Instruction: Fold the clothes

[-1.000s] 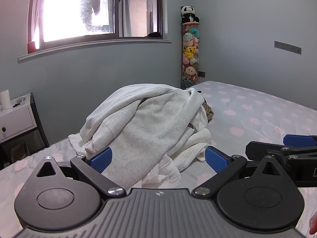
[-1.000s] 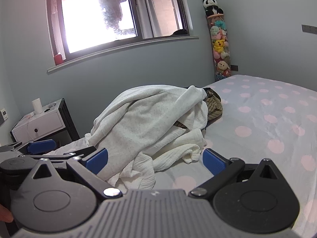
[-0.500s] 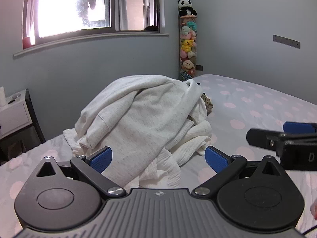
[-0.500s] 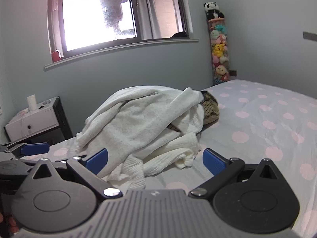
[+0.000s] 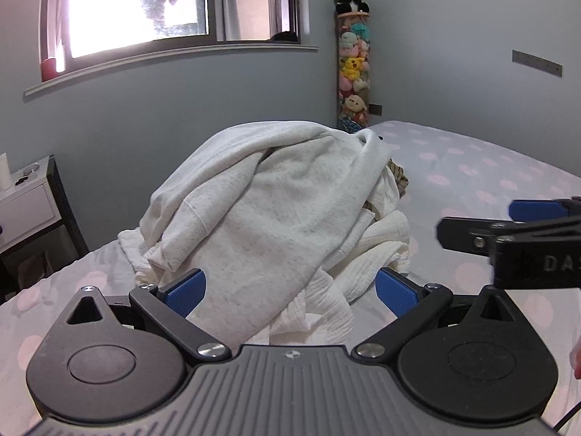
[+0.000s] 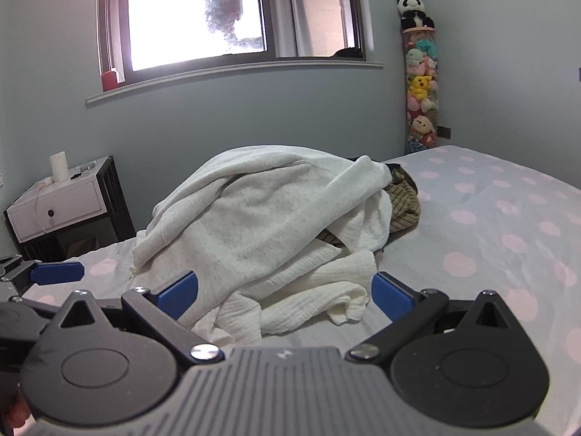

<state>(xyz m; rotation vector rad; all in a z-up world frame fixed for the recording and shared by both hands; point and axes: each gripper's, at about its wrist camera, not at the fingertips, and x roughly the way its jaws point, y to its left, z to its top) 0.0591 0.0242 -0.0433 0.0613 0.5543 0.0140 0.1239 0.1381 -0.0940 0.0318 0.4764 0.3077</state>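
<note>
A heap of clothes lies on the bed: a pale grey sweatshirt (image 5: 276, 203) (image 6: 261, 218) on top, a white crinkled garment (image 5: 377, 250) (image 6: 308, 294) under it, and a brown striped piece (image 6: 403, 207) poking out at the right. My left gripper (image 5: 290, 289) is open just in front of the heap, nothing between its blue pads. My right gripper (image 6: 285, 292) is open too, its pads on either side of the white garment's near edge. The right gripper (image 5: 523, 225) shows at the right edge of the left wrist view.
The bed (image 6: 508, 225) has a pale sheet with pink dots and stretches away to the right. A white and black nightstand (image 6: 61, 210) stands left of the bed under a window (image 6: 232, 18). A tall tube of plush toys (image 6: 421, 83) fills the corner.
Both grippers have drawn closer to the clothes heap, which now looms larger in both views. Their fingers have stayed open and the clothes have not moved.
</note>
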